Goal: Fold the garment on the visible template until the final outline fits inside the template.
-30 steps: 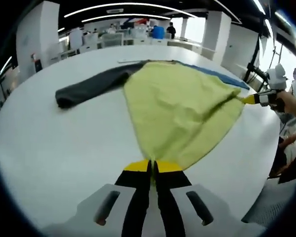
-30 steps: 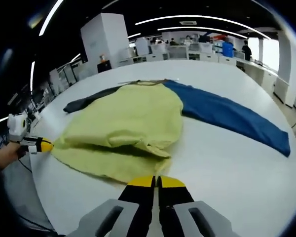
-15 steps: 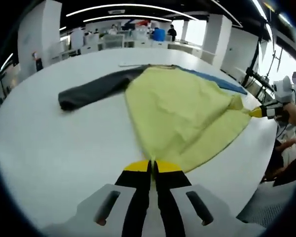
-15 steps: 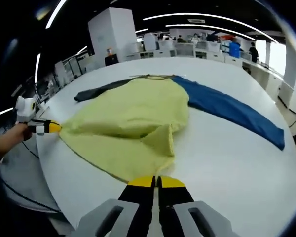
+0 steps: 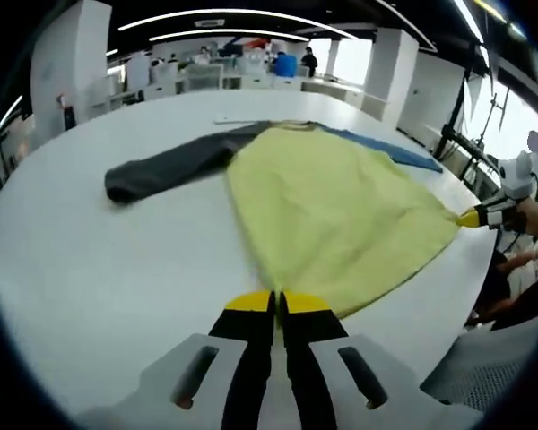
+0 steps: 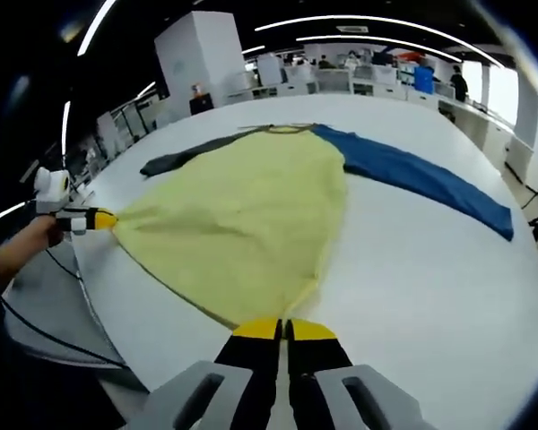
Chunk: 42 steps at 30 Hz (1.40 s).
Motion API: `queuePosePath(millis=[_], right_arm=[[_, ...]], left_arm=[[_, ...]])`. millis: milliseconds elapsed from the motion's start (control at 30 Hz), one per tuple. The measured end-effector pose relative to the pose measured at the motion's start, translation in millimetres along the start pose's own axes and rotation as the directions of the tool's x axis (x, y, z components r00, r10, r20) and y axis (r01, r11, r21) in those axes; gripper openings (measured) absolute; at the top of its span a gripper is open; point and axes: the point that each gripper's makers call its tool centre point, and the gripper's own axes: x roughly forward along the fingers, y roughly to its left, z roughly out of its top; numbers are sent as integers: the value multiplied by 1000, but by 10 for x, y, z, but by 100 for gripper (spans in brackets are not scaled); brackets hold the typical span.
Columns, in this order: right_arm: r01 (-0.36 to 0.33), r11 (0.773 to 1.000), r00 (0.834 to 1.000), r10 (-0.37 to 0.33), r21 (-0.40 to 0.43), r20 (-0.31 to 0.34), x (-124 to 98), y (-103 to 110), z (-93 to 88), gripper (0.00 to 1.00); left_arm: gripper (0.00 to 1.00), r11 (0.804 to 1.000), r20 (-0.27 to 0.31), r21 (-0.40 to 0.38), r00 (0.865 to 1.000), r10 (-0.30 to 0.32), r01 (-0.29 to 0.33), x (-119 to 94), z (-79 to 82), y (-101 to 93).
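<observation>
A garment with a yellow body (image 5: 341,210), a grey sleeve (image 5: 161,168) and a blue sleeve (image 5: 390,149) lies spread flat on the white round table (image 5: 99,269). My left gripper (image 5: 276,305) is shut on one hem corner of the yellow body. My right gripper (image 6: 283,330) is shut on the other hem corner. The hem runs taut between them near the table's edge. In the left gripper view the right gripper (image 5: 478,216) shows at the cloth's far corner. In the right gripper view the left gripper (image 6: 97,219) holds the yellow body (image 6: 242,210), flanked by the blue sleeve (image 6: 421,177) and the grey sleeve (image 6: 184,159).
The table's edge (image 6: 117,349) runs close under the hem, with floor and cables below it. A person's hand (image 6: 22,246) holds the left gripper. Desks, pillars and people stand far behind the table.
The slack fold in the yellow body has been pulled flat. Both grippers have drawn the hem corners apart and toward the table's near edge.
</observation>
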Motion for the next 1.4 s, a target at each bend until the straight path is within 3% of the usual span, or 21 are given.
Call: queuePosePath(millis=[433,667,1400], right_arm=[[-1,1000,1000,1,7,-22,-127,31,-192,0],[4,1000,999,-3,20,-33,-166,53,-313,0],[-10,999,997,13,51,-74,-267,128,-500,0]], left_arm=[[0,999,-30,-31,999,-12,11,-150,-240,-124],[0,999,-82,-53,997,1,-6,-197,-381,-178],[1,999,-154,-34,988,22,-28,-298,-571,-246]])
